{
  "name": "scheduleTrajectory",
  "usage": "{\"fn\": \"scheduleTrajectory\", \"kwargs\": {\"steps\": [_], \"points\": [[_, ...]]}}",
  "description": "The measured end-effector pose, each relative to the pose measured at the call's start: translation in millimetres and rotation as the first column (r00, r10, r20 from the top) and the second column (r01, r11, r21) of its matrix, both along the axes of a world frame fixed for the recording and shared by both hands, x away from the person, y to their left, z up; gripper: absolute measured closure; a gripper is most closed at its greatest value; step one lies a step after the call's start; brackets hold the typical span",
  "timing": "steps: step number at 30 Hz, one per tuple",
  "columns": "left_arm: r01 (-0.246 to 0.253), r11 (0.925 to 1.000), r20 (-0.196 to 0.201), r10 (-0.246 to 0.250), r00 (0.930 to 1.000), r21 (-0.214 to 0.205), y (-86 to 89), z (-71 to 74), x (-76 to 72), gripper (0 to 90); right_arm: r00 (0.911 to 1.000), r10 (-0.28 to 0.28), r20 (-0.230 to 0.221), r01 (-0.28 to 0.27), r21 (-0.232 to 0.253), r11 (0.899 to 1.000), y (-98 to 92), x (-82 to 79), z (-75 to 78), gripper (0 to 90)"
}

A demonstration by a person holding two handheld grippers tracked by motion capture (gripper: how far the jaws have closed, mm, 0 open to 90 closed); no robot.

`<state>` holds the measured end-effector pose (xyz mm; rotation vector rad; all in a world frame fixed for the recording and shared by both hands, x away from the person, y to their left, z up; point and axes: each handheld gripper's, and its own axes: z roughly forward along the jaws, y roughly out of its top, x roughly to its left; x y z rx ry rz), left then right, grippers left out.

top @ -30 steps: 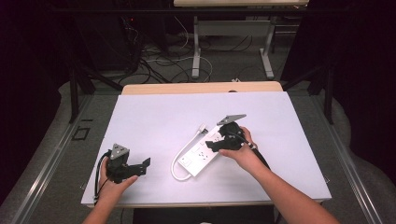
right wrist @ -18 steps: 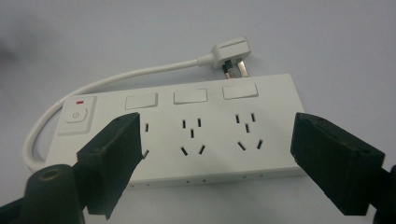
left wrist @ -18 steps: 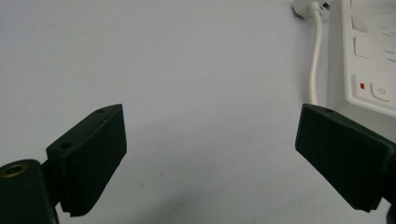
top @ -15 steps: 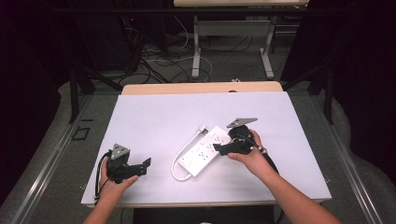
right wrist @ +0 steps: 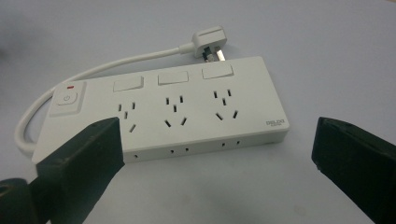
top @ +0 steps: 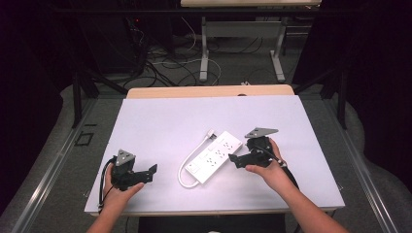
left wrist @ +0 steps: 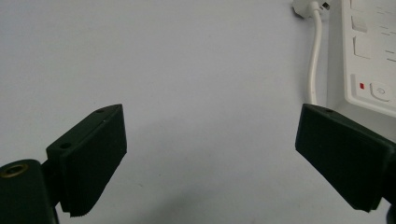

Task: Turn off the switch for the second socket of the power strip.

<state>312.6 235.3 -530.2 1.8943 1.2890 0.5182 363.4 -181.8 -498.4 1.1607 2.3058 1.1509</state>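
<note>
Bare table [top: 160, 126] surrounds the power strip [top: 214, 155].

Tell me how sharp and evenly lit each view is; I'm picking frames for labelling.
High view: white table brightly lit, surroundings nearly black, detail soft. Left gripper view: jaws sharp, power strip cut off by the frame edge, its face washed out. Right gripper view: power strip fairly sharp, jaws blurred, corners dim.

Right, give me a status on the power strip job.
Done: nothing visible yet; the power strip lies flat on the table, its plug loose beside it. In hand: the right gripper sits close by the strip's side, jaws open, not touching it. The left gripper rests apart, jaws open on nothing. Left: probably closing on the strip and handling it.
</note>
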Motion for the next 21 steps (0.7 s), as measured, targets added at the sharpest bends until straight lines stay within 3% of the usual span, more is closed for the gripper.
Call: {"fn": "scheduleTrajectory", "kwargs": {"steps": [5, 21], "points": [[-0.002, 1.0, 0.003, 0.002, 1.0, -0.002, -0.4, -0.3, 0.0, 8.6, 0.9994, -0.031, 0.012, 0.031, 0.027, 0.999, -9.0, -5.4, 0.7, 0.0], [-0.003, 1.0, 0.001, 0.003, 1.0, -0.003, -0.5, -0.4, 0.0, 8.6, 0.993, -0.111, 0.039, 0.11, 0.039, 0.993, -40.9, -14.3, -6.4, 0.0]]}}
